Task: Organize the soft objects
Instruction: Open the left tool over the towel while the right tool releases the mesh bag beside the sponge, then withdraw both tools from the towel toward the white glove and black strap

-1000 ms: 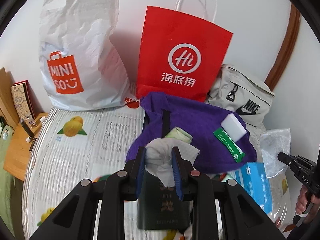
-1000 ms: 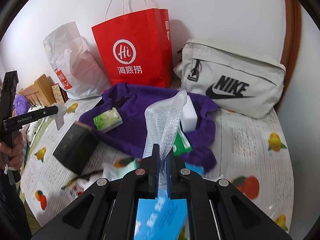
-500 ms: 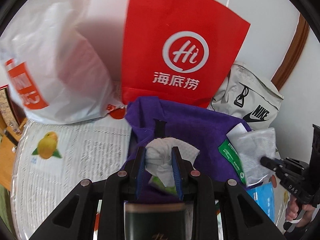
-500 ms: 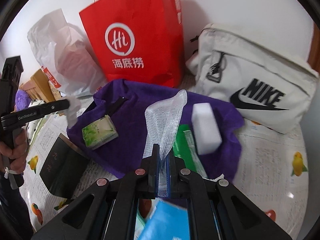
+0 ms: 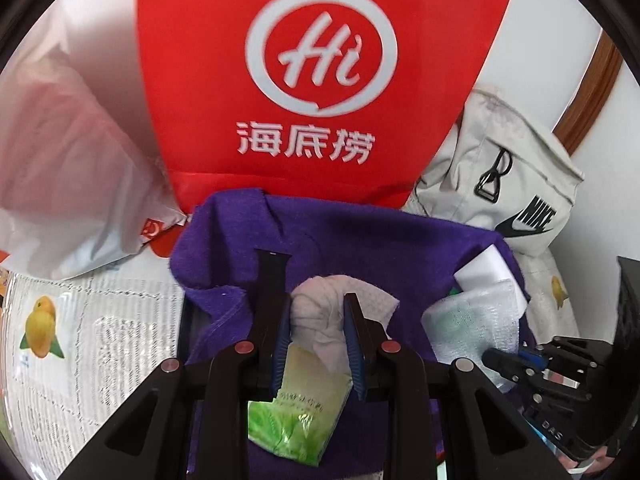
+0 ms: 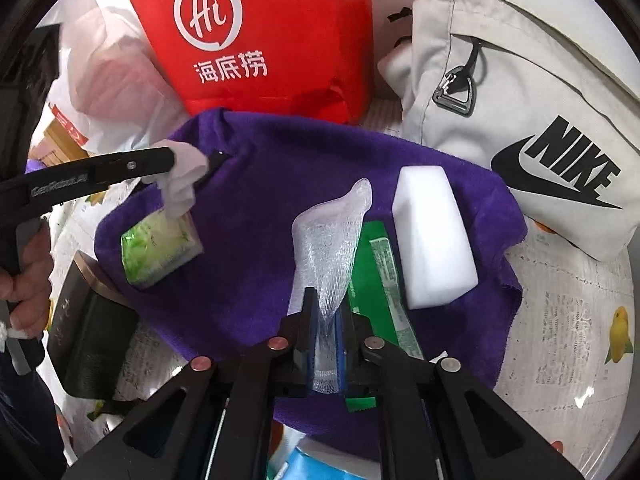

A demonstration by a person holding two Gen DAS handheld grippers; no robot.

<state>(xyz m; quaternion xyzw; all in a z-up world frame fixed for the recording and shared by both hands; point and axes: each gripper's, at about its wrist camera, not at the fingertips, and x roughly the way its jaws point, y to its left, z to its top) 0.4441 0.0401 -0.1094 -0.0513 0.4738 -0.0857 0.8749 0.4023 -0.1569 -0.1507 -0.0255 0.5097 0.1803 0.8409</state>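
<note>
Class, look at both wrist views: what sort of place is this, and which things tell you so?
Probably a home, perhaps a bedroom: a red Haidilao paper bag and a Nike bag lean against a plain wall, on a fruit-print cover over a surface.

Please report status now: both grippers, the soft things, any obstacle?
Left gripper shut on white cloth. Right gripper jaws opening, mesh between them. Both over purple towel. Sponge, tissue pack lie there.

A fruit-print cover (image 6: 568, 320) carries a purple towel (image 6: 256, 280) at centre, red bag (image 6: 264, 32) and white plastic bag (image 6: 116, 92) behind, Nike pouch (image 6: 532, 120) upper right, black box (image 6: 84, 340) lower left
</note>
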